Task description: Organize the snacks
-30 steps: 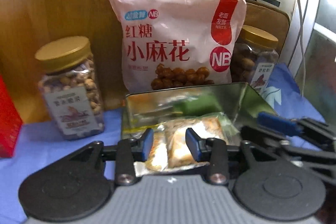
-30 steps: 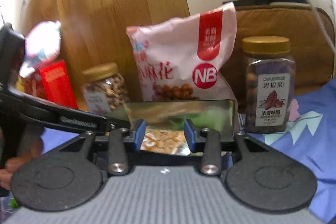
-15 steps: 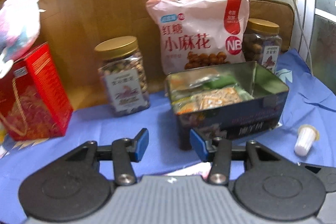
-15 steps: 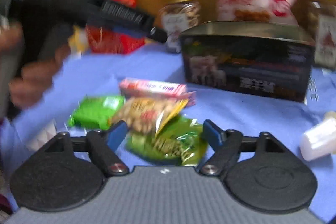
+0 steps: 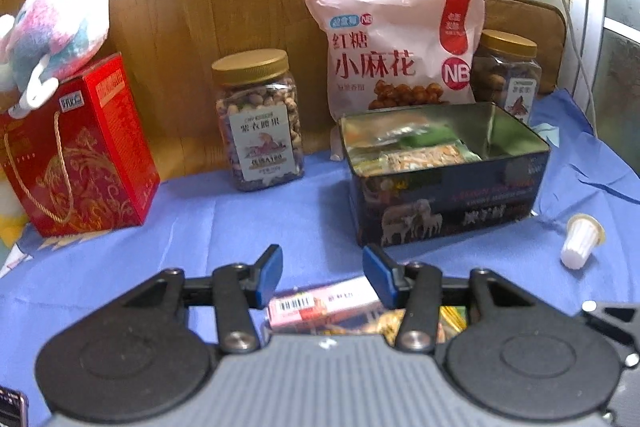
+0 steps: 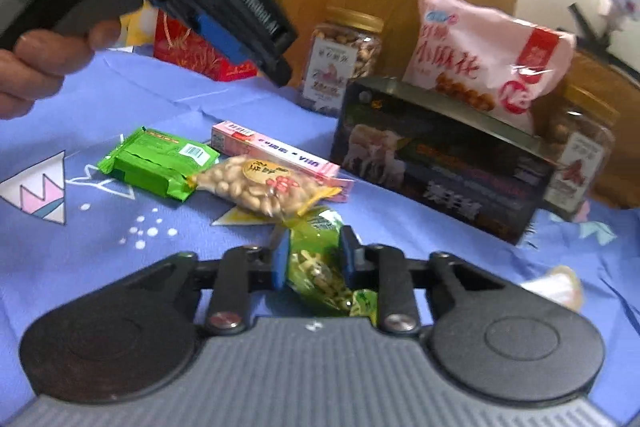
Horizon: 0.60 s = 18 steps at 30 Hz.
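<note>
An open dark tin [image 5: 448,203] holding several snack packets stands on the blue cloth; it also shows in the right wrist view [image 6: 440,163]. My left gripper [image 5: 322,273] is open and empty, hovering above a pink bar packet [image 5: 320,305]. My right gripper [image 6: 314,259] is shut on a green snack packet [image 6: 320,267] low over the cloth. Just beyond it lie a peanut packet [image 6: 260,187], a pink bar [image 6: 276,153] and a green wafer pack [image 6: 160,161].
A red gift box [image 5: 80,147] with a plush toy [image 5: 56,27], two nut jars [image 5: 260,119] [image 5: 508,75] and a big pink bag [image 5: 396,51] line the wooden back wall. A small white cup [image 5: 580,241] lies right of the tin.
Both grippers have pulled back from over the tin toward the loose snacks. My right gripper, open half a second ago, has closed on the green snack packet.
</note>
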Motion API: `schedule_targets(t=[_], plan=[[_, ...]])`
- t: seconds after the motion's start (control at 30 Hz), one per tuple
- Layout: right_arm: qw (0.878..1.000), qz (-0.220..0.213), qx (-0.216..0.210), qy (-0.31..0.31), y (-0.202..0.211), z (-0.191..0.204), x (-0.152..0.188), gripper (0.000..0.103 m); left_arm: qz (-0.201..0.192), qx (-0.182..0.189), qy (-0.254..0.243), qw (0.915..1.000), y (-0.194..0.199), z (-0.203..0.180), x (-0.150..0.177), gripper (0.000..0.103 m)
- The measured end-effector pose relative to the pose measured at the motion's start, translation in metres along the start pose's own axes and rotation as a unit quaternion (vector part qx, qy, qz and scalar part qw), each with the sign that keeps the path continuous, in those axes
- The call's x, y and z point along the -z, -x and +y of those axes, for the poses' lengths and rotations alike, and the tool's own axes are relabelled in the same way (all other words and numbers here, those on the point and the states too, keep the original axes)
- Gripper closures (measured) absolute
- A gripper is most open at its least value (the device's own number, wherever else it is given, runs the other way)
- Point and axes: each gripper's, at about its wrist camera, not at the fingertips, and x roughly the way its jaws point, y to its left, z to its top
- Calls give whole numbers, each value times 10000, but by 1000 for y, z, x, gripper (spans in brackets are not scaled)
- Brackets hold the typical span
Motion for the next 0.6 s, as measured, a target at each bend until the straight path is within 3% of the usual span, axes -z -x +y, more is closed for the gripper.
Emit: schedule_targets(t=[0.07,0.2,0.23,0.27,0.33,0.43,0.6], plan=[[9999,141,40,2,12,-4,8,100,76,109,27,9999,2,0,8,57],[9992,313,-110,-229,36,-17,29,97,468,917,190,9945,3,1,28,57],[9985,329,-200,-378,43,-22,31,83,546,1157,221,9915,3,0,32,57],[9978,289,-247,-542,50,-27,33,59,606,1389,221,9882,4,-3,35,56],[9966,102,-159,-807,63,-34,37,34,694,1826,147,9806,6,-14,40,54],[9950,55,27,-996,65,-44,37,30,758,2185,19,9729,1,-36,40,46],[9916,403,208,-1210,47,-56,42,31,1115,2267,-288,9671,-32,-76,39,39]])
